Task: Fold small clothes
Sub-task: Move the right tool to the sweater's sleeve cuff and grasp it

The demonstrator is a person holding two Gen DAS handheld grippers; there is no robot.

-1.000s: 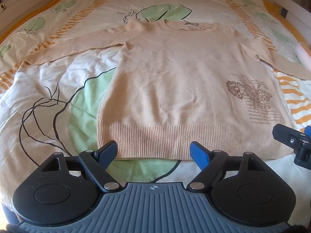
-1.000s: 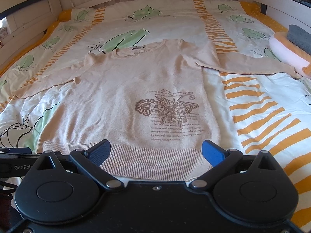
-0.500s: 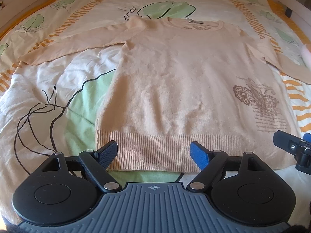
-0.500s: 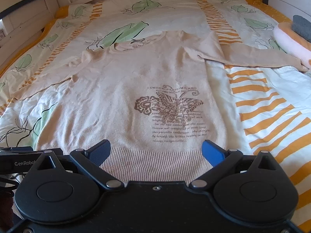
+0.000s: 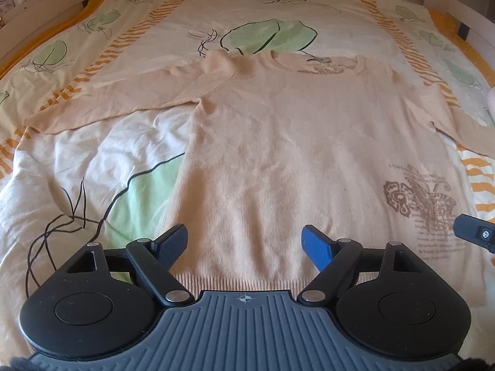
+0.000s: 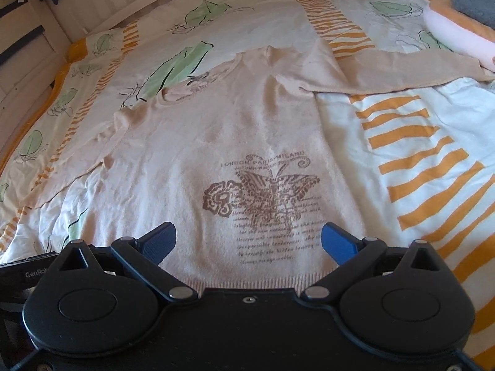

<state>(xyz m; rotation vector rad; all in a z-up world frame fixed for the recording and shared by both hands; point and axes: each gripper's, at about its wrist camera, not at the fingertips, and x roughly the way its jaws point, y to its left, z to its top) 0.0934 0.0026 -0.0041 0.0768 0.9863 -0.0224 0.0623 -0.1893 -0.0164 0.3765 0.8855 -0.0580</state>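
Observation:
A beige long-sleeved sweater (image 5: pixel 294 142) lies flat and face up on the bed, sleeves spread to both sides, a brown butterfly print (image 6: pixel 266 198) on its lower front. My left gripper (image 5: pixel 244 242) is open and empty, over the ribbed hem at the sweater's left part. My right gripper (image 6: pixel 247 241) is open and empty, over the hem just below the print. The right gripper's edge shows in the left wrist view (image 5: pixel 476 236).
The bedcover (image 5: pixel 92 167) is white with green leaves and orange stripes. A pink and orange cushion with a grey cloth (image 6: pixel 464 15) lies at the far right. A white bed rail (image 6: pixel 37 46) runs along the left and the head.
Both grippers have moved forward and lower over the sweater's hem. Both stay open. The sweater has not moved.

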